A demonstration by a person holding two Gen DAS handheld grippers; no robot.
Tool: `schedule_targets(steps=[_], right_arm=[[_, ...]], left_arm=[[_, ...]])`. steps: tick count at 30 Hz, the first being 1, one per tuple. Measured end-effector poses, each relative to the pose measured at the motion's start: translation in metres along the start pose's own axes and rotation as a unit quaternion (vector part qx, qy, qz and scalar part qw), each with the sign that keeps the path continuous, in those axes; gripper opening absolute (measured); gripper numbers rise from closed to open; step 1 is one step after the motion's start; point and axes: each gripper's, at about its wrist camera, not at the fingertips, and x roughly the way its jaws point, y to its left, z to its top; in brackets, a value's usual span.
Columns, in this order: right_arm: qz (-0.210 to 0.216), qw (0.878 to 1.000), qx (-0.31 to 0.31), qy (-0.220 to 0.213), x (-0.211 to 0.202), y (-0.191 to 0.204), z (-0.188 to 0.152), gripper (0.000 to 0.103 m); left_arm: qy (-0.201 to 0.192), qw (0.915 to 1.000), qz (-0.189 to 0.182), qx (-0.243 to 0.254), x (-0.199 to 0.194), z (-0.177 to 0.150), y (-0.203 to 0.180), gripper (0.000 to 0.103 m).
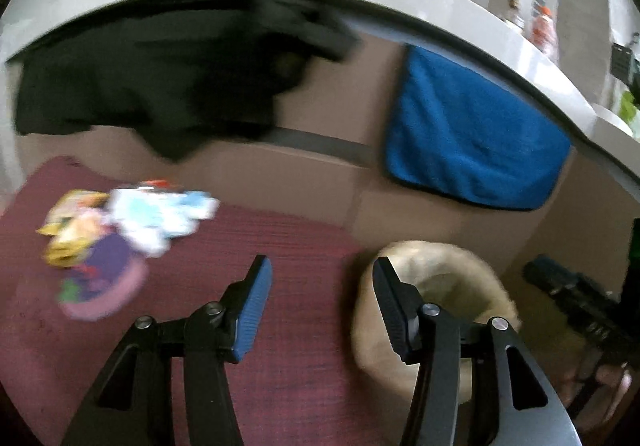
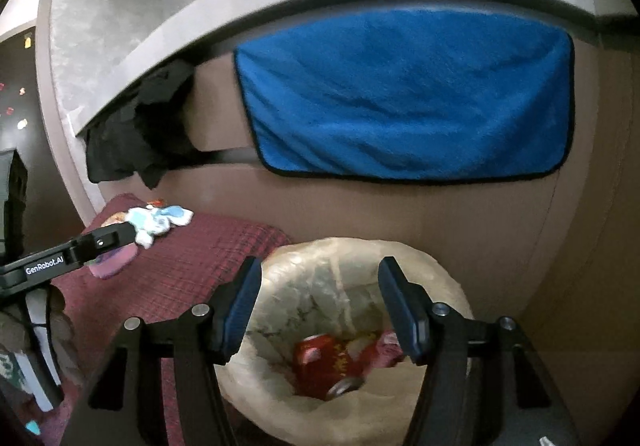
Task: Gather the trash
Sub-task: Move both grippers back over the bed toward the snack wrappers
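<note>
- Two grippers in my views, both empty: my right gripper (image 2: pixel 320 304) hangs over the bin with its jaws spread wide, nothing between the pads; my left gripper (image 1: pixel 322 308) stands over the red mat (image 1: pixel 288 326), jaws likewise spread and bare.
- Bin (image 2: pixel 436 266), lined with a pale plastic bag, sits directly below the right gripper. Inside I see a red packet (image 2: pixel 320 362) with yellow print I cannot read, and something pink beside it.
- Only legible writing: "GenRobot.AI" on the left gripper's body, seen from the right wrist at the left edge.
- Remaining trash: a heap of wrappers (image 1: pixel 124 230) on the mat's far left, well apart from the bin; white-blue, yellow, purple and pink pieces, blurred, print unreadable.
- Beyond, a blue cloth (image 2: pixel 404 98) hangs on the brown panel under a grey ledge (image 2: pixel 248 2); a black cloth (image 1: pixel 160 82) hangs to its left.
</note>
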Motion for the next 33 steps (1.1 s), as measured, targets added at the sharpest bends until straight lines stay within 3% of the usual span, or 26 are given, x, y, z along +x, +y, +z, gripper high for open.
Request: schedule_targets(steps=[8,14,19,24,28,33], right_arm=[[0.022,0.997,-0.069,-0.025,-0.002,0.086,0.006,0.059],[0.047,0.992,-0.118,-0.006,0.013,0.152,0.004,0.059],[0.081,0.988,-0.132,0.020,0.037,0.194,0.005,0.059],[0.083,0.983,-0.160,0.042,0.075,0.241,0.004,0.059],[0.087,0.980,-0.170,0.057,0.102,0.267,0.004,0.059],[0.083,0.979,-0.173,0.066,0.130,0.277,0.006,0.059]], left_arm=[[-0.016,0.9945,0.092,-0.049,-0.055,-0.014,0.114,0.054],[-0.037,0.9888,0.120,-0.081,-0.088,-0.024,0.176,0.054],[-0.046,0.9873,0.111,-0.104,-0.096,-0.033,0.220,0.054],[-0.031,0.9901,0.087,-0.105,-0.082,-0.031,0.245,0.054],[-0.024,0.9920,0.065,-0.106,-0.068,-0.014,0.261,0.054],[-0.017,0.9965,0.042,-0.070,-0.023,0.021,0.271,0.054]])
